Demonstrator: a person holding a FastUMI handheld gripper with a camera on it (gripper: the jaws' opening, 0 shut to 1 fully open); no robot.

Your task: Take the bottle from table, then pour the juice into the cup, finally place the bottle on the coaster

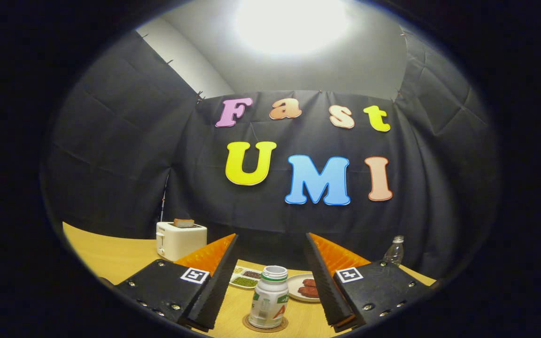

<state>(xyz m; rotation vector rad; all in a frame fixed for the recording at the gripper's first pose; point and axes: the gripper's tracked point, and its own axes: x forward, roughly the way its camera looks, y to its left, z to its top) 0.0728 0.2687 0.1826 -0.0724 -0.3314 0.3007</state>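
A white bottle (269, 296) with a white cap and a green band stands upright on a round brown coaster (265, 325) on the wooden table (111, 256). It stands between my two fingers, with a gap on each side. My gripper (270, 244) is open, its fingertips reaching past the bottle. The bottle's base sits inside the coaster's rim.
A white toaster (180, 239) with a slice of bread stands at the far left. Beyond the bottle lie a divided dish (245, 278) of green and dark bits and a plate (304, 287) of brown patties. A clear plastic bottle (394, 251) stands far right.
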